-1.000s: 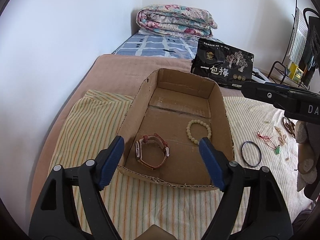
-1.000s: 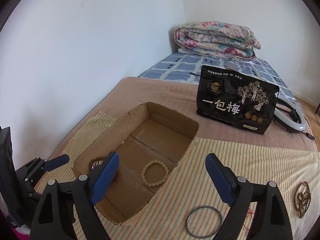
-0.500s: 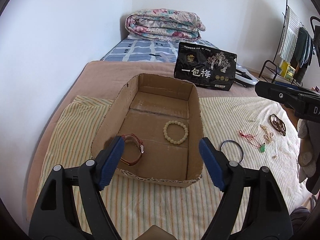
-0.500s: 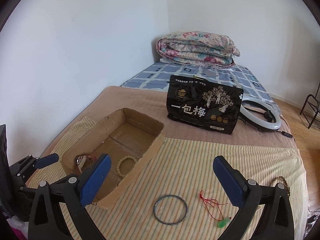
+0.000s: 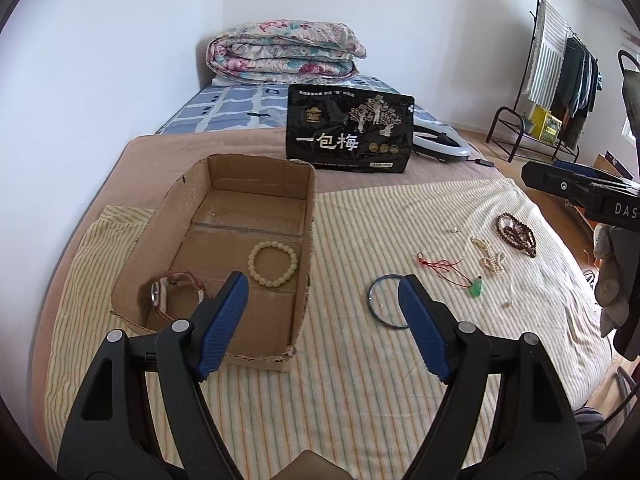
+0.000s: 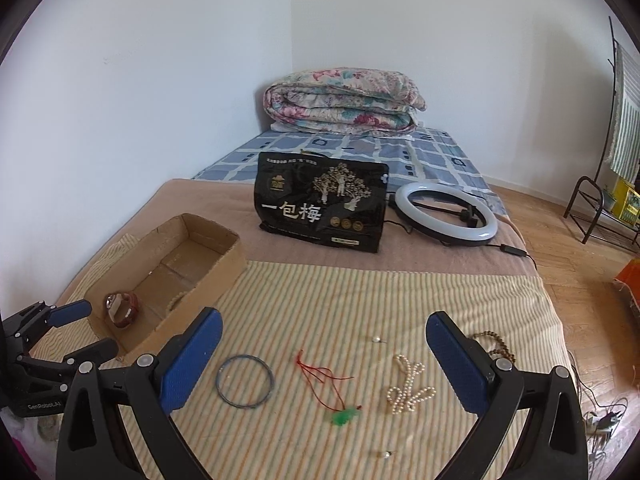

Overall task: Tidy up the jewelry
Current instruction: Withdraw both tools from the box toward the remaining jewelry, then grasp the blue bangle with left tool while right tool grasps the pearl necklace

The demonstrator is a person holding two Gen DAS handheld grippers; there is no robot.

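We hold both grippers, left gripper [image 5: 322,316] and right gripper [image 6: 322,356], fingers spread wide and empty; bangle [image 6: 245,380] lower centre.

We are in a home bedroom: a bed [image 6: 352,160] with folded quilt [image 6: 342,100], clothes rack [image 5: 560,80], wood floor [image 6: 560,248].

1. We see bare striped cloth [image 6: 360,296] between the open brown cardboard box [image 6: 224,258] and the scattered jewelry.
2. The thin dark round bangle [image 6: 245,385], red cord with green pendant [image 6: 340,414] and white pearl strand [image 6: 408,388] lie apart from one another.
3. The upright black snack bag [image 6: 320,208] blocks the far side.
4. The box's top is open.
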